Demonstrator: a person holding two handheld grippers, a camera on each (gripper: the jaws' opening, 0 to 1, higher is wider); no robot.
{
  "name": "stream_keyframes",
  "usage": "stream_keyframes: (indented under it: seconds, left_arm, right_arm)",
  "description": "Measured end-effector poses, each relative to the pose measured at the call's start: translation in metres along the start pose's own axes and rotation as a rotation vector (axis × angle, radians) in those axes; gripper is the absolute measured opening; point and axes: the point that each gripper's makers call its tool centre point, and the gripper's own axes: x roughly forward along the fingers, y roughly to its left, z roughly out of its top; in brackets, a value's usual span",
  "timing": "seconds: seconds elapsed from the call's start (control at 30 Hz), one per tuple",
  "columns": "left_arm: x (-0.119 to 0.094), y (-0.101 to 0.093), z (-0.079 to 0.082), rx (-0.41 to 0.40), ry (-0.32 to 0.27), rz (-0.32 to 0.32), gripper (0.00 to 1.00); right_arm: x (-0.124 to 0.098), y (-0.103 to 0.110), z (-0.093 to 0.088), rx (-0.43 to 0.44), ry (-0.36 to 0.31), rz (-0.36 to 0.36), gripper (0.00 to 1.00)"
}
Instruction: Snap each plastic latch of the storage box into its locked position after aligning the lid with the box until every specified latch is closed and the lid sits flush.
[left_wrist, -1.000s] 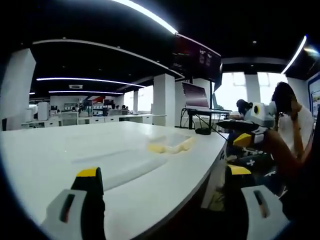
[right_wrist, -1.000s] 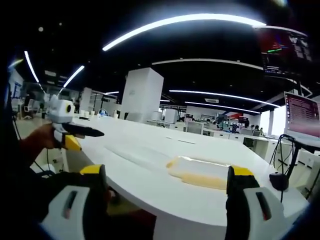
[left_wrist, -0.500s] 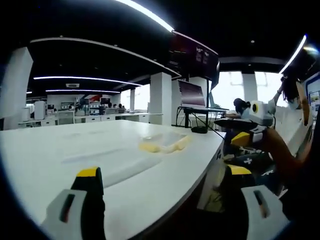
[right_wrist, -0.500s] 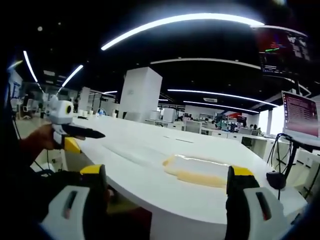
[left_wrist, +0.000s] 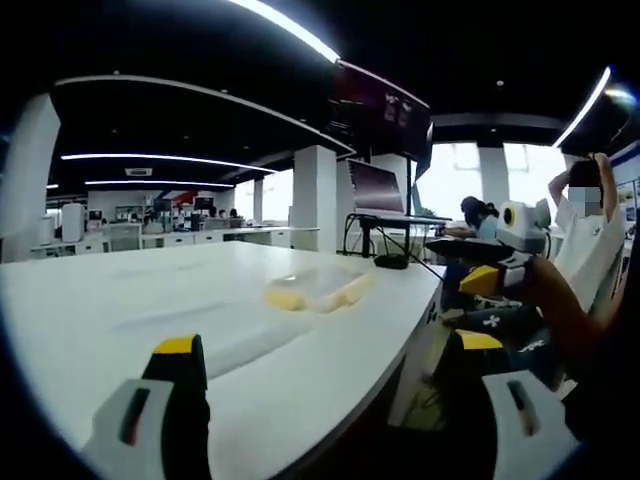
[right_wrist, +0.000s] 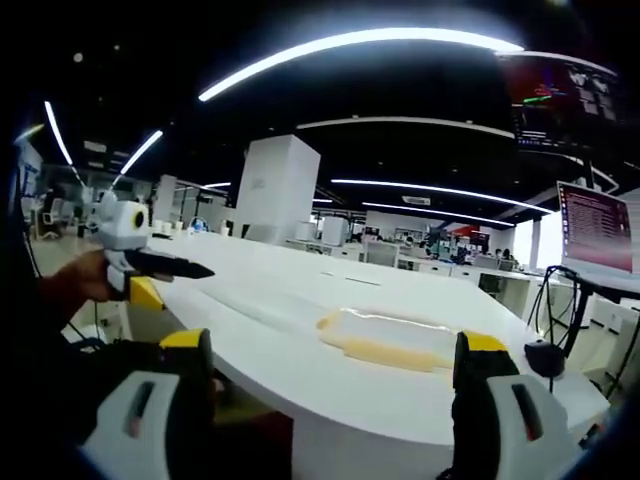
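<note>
A clear plastic storage box (left_wrist: 315, 289) with yellow latches lies flat on the white table (left_wrist: 120, 310), near its far right edge. My left gripper (left_wrist: 327, 375) hangs open over the table's near edge, well short of the box, with nothing between its jaws. From the right gripper view, the box (right_wrist: 387, 337) sits mid-table with a yellow latch strip along its near side. My right gripper (right_wrist: 335, 360) stands open in front of the table (right_wrist: 270, 300), apart from the box. Each gripper shows in the other's view, hand-held: the right gripper (left_wrist: 500, 262) and the left gripper (right_wrist: 140, 262).
A laptop (left_wrist: 385, 192) stands on a raised stand past the table's far end, with a small black object (left_wrist: 390, 262) and cable beside it. A person (left_wrist: 590, 235) sits at the right. White pillars and desks fill the room behind.
Both cameras have drifted a little, so the box sits slightly further left in each view. Nothing on the table has moved, and both grippers stay open.
</note>
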Motion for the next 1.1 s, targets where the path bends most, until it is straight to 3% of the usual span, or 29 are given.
stream_keyframes:
  seconds: [0.6,1.1]
  left_arm:
    - [0.019,-0.011,0.001,-0.005,0.006,-0.015,1.0]
    - [0.046,-0.035,-0.012,0.005,0.052,-0.074,1.0]
  right_arm:
    - [-0.008,-0.013,-0.006,0.003,0.003,-0.016,1.0]
    - [-0.015,-0.029,-0.018,0.013,0.011,-0.039,1.0]
